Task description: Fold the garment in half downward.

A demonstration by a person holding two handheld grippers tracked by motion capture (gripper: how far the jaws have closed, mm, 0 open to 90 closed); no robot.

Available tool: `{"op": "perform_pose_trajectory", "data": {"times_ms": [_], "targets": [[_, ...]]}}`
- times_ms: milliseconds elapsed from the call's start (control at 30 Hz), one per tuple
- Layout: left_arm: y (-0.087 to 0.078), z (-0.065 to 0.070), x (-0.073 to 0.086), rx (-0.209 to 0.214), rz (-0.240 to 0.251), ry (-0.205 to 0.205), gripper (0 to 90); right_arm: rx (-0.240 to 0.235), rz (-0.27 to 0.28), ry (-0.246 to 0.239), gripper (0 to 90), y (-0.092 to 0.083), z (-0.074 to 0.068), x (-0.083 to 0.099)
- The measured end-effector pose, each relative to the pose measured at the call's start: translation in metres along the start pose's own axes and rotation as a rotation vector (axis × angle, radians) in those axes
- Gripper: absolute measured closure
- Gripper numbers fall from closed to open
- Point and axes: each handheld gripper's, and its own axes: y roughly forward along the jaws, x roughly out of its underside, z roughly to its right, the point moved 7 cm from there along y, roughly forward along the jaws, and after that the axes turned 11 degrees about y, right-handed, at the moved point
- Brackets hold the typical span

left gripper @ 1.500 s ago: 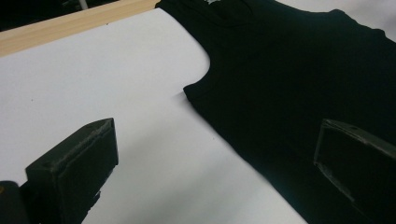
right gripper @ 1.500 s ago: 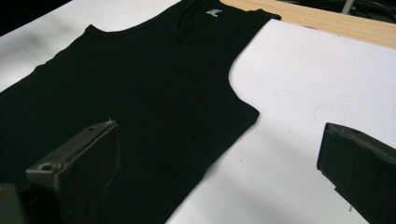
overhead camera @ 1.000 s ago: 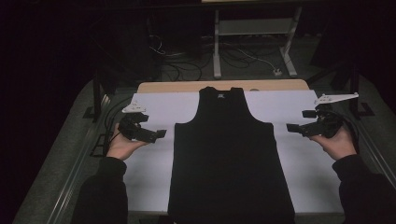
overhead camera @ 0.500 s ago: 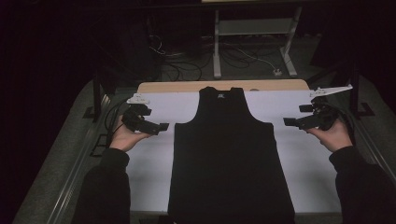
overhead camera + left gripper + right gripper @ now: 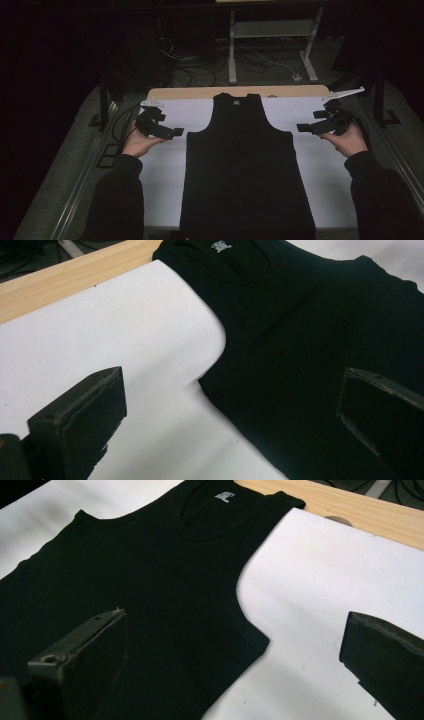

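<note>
High view: tank top (image 5: 245, 170) lies flat mid-table (image 5: 325, 170), neck at 12 o'clock. Your left claw (image 5: 176, 132) hovers at its 9 o'clock armpit, right claw (image 5: 301, 128) at the 3 o'clock one; neither touches cloth.

Left claw view: jaws spread wide, released, straddling the armhole edge (image 5: 210, 375). Come down on the hem corner, not the white cover.

Right claw view: jaws likewise apart, empty, over the other armhole (image 5: 250, 630). Pinch both sides level so the fold runs straight.
</note>
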Motion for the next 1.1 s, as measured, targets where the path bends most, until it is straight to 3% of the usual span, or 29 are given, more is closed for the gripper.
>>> {"op": "perform_pose_trajectory", "data": {"times_ms": [333,633,1100], "targets": [[0.013,-0.008,-0.002,0.012,-0.003,-0.022,0.0,0.000,-0.003,0.009,0.0,0.005,0.004,-0.006],[0.029,-0.012,0.003,0.021,-0.017,-0.034,0.0,0.010,-0.009,0.032,0.0,0.013,0.018,-0.004],[0.050,-0.006,0.008,0.052,-0.044,-0.019,0.0,0.001,-0.027,0.035,0.0,0.035,0.024,0.000]]}}
